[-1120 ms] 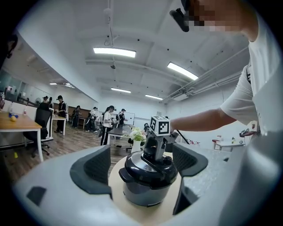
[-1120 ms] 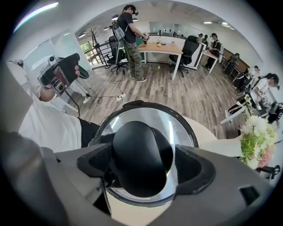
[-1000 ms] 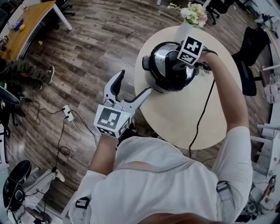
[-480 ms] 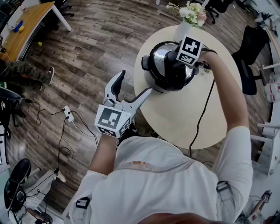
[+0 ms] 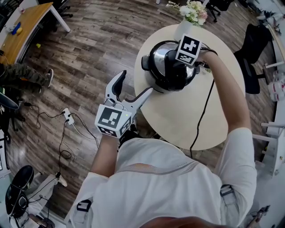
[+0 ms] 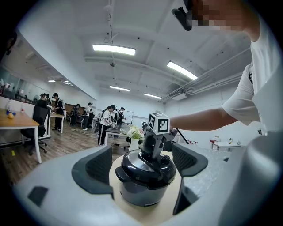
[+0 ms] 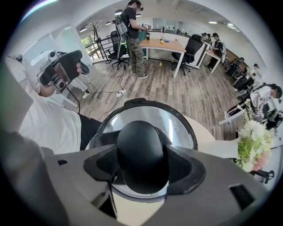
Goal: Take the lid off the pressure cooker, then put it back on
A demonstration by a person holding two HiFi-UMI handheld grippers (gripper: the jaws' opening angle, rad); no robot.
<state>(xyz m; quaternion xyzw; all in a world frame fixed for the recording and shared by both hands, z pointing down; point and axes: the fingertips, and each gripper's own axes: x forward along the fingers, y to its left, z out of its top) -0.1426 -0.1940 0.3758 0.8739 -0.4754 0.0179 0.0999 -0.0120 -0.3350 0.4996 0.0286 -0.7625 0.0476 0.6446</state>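
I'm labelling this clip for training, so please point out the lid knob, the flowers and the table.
lid knob [image 7: 142, 154]: right gripper view, middle of its black dome.
flowers [image 5: 193, 10]: head view, on the pale blooms.
table [image 5: 178, 120]: head view, bare top on the person's side of the cooker.

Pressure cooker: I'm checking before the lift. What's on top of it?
Its shiny lid, seated, with a black knob. The right gripper stands over it, and its jaws have just been closing on the knob. The lid hides the inside of the pot.
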